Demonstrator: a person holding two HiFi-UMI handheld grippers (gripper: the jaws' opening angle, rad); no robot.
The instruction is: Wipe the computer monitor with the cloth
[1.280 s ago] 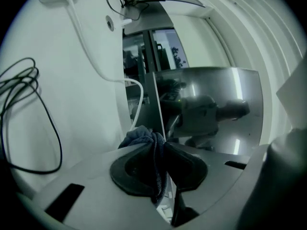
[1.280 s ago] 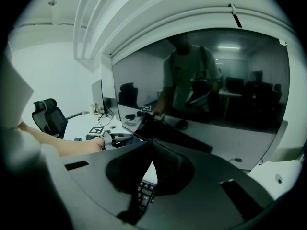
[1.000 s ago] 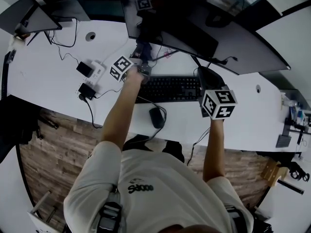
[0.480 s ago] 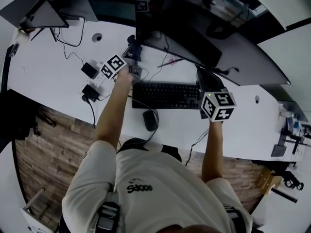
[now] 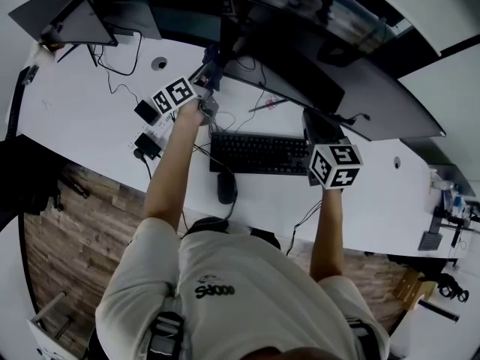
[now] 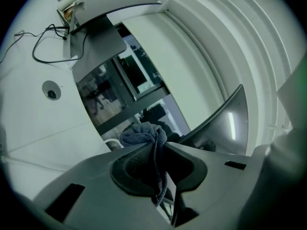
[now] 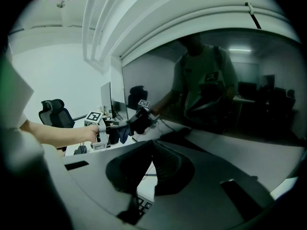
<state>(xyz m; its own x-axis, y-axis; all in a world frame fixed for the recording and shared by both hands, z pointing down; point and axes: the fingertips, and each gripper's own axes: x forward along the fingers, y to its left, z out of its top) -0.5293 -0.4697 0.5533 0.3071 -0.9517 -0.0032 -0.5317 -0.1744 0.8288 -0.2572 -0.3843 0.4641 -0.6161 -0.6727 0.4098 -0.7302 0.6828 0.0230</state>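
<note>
White desk [image 5: 75, 111], with the curved monitor [image 5: 390, 96] across its far side. Left gripper [image 6: 156, 147] was clenched on the cloth [image 6: 144, 135]. The dark blue wad was bunched just past the jaw tips, and a strip of it hung back down between the pads. Ahead and right of those jaws, the monitor's left edge [image 6: 225, 119] rose close by. Couldn't tell if the cloth touched the screen. Ahead-left of the jaws was bare desk with a cable grommet [image 6: 51, 90], and a second monitor [image 6: 96, 28] stood further off.

Right gripper [image 7: 152, 145] was closed, tips together, nothing gripped. The dark screen [image 7: 230, 80] filled the space ahead and right of its jaws, reflecting the person. Well ahead-left of them was the left gripper [image 7: 127, 126], with the cloth [image 7: 122, 133] at the screen's left end. Keyboard keys showed through the gap below the closed tips.

In the head view the keyboard [image 5: 259, 154] lay between the two grippers and nearer the person. The mouse [image 5: 226, 188] sat just behind it. A power strip [image 5: 150, 126] lay behind-left of the left gripper [image 5: 210, 70].
</note>
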